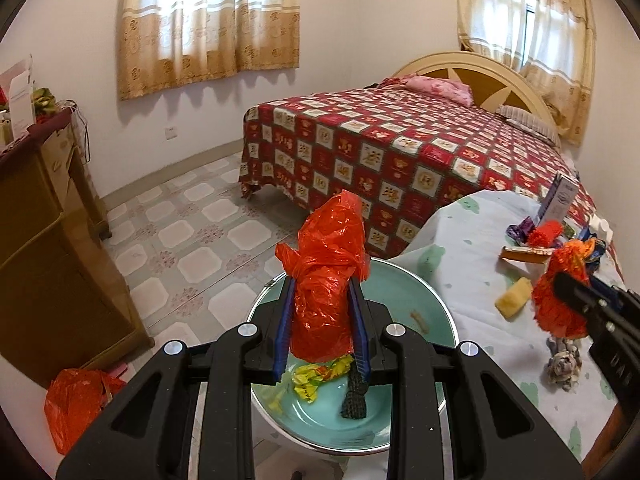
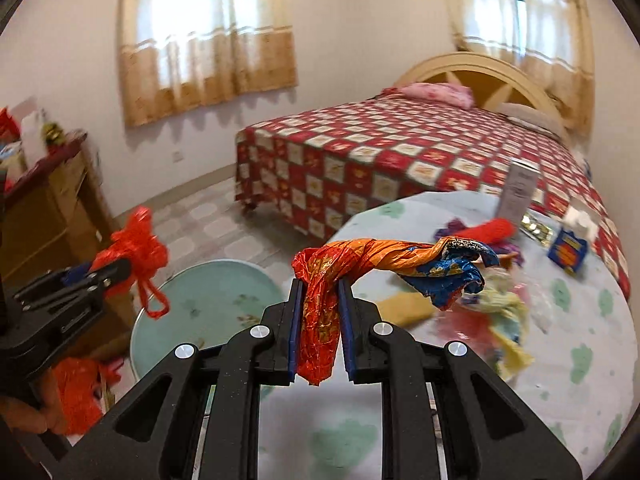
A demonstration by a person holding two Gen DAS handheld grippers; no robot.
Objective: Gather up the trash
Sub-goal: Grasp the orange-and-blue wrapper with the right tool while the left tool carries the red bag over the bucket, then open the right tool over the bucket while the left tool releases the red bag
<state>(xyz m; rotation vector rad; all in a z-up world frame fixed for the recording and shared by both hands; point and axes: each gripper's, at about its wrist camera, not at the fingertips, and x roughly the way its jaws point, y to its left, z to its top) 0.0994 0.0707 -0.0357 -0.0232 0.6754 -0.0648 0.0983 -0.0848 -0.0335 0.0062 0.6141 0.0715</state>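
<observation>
My left gripper (image 1: 322,280) is shut on a crumpled red plastic bag (image 1: 326,276) and holds it above a teal basin (image 1: 424,300) that holds yellow wrappers (image 1: 316,378) and a dark scrap (image 1: 354,394). My right gripper (image 2: 319,284) is shut on a twisted orange, red and blue foil wrapper (image 2: 384,260), held over the round table's edge (image 2: 580,360). In the left wrist view the right gripper (image 1: 568,286) shows at the right with that wrapper (image 1: 560,280). In the right wrist view the left gripper (image 2: 120,270) shows at the left with the red bag (image 2: 134,248).
More trash lies on the table: a yellow sponge (image 1: 514,298), a grey crumpled wad (image 1: 564,364), a blue box (image 2: 567,250), a white carton (image 2: 518,192). A red bag (image 1: 76,400) lies on the floor by a wooden cabinet (image 1: 44,240). A bed (image 1: 400,148) stands behind.
</observation>
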